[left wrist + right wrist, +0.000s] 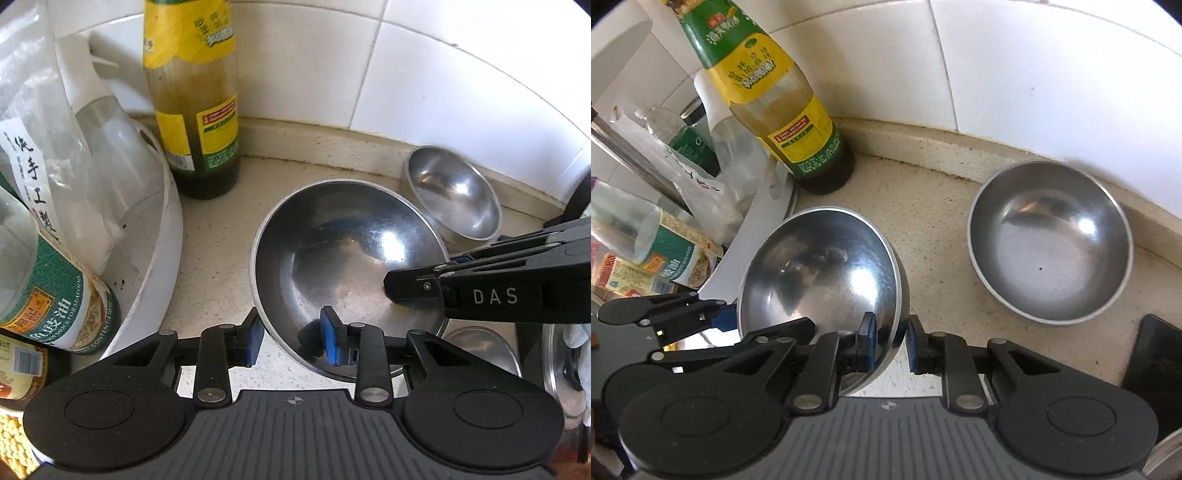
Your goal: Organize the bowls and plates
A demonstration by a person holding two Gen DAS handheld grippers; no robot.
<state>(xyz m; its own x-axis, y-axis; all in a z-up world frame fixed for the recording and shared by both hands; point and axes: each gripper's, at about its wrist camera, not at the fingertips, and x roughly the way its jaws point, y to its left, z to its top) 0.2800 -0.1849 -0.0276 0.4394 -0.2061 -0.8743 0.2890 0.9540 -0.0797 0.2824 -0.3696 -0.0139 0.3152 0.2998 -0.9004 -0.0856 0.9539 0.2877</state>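
Steel bowl is being pinched at opposite rims by the left gripper and right gripper, with the second bowl sitting off to the right on the surface.

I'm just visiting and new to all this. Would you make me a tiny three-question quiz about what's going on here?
1. True or false: both grippers clamp the rim of the same steel bowl.
2. How many steel bowls stand near the tiled wall?
3. What stands in the corner beside the bowls: A) a kettle, B) a yellow-labelled bottle, C) a mug?

Key
1. True: the left gripper and right gripper each pinch the near bowl by its rim.
2. Two: the near bowl and the far bowl.
3. B, the yellow-labelled bottle.
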